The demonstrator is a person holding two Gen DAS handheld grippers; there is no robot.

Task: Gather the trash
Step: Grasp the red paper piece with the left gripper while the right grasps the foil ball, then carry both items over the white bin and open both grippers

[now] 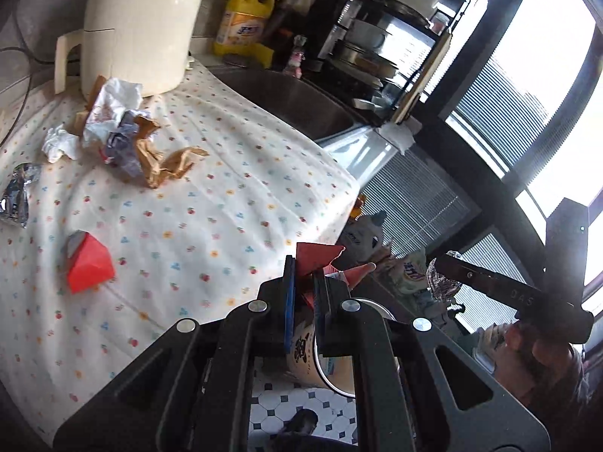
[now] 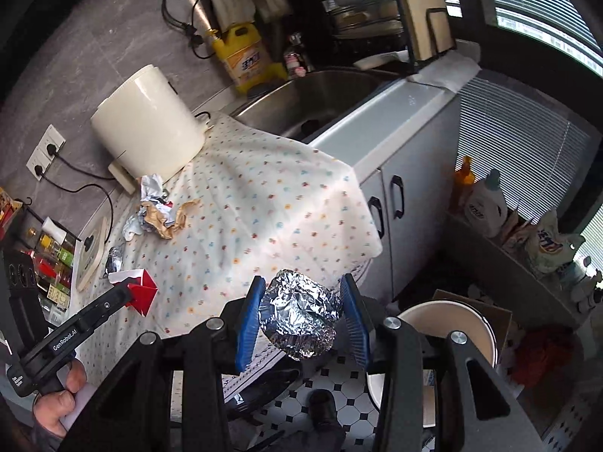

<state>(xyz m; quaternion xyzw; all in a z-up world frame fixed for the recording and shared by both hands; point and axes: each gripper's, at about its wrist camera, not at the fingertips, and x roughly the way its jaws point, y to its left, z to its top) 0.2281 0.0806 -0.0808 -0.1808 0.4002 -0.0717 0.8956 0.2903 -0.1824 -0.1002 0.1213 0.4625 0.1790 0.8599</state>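
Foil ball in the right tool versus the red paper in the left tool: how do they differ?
The foil ball is silver, crumpled and rounded; the red paper is folded into flat, pointed shapes. The foil ball fills the right tool and spreads it wide; the red paper is pinched thin in the left tool. Both are trash, held off the counter.

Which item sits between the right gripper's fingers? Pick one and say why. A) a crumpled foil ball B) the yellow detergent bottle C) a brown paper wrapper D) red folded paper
A: in the right wrist view the foil ball sits between the blue pads of the right gripper.
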